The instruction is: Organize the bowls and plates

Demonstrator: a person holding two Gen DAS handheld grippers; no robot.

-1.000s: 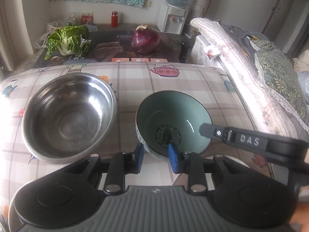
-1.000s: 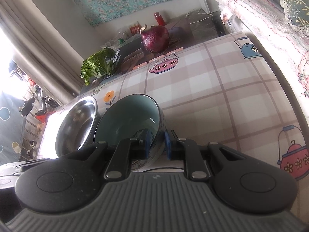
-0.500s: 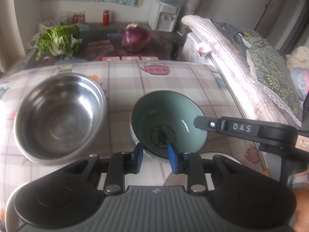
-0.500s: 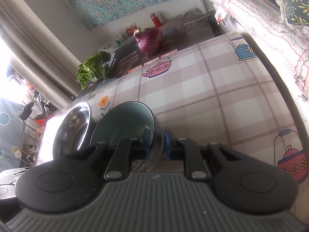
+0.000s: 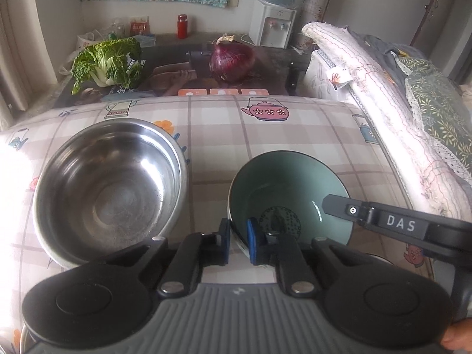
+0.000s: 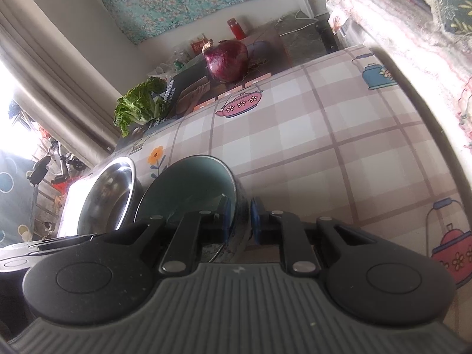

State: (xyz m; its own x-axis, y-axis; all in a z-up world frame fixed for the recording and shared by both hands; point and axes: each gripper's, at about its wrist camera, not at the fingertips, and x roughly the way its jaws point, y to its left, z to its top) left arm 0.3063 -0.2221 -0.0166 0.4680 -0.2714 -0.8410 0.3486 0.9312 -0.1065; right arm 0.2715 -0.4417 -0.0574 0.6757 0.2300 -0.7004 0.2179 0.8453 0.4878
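Observation:
A green bowl (image 5: 283,183) stands on the plaid tablecloth (image 5: 265,135), to the right of a larger steel bowl (image 5: 109,188). My left gripper (image 5: 238,237) is closing, its blue pads pinching the green bowl's near rim. My right gripper (image 6: 240,221) is shut on the same bowl (image 6: 188,183) at its right rim, one pad inside and one outside. In the left wrist view one of its black fingers (image 5: 339,206) reaches over the rim into the bowl. The steel bowl (image 6: 109,194) is empty and sits just beside the green one.
Past the table's far edge, a dark surface holds a purple cabbage (image 5: 231,59), a leafy green (image 5: 109,62) and a red bottle (image 5: 182,26). A rolled quilt (image 5: 383,112) runs along the table's right side. A water dispenser (image 5: 273,26) stands at the wall.
The left gripper's pads stood wider apart around the green bowl's near rim and have now come together on it. The right gripper has stayed shut on the rim.

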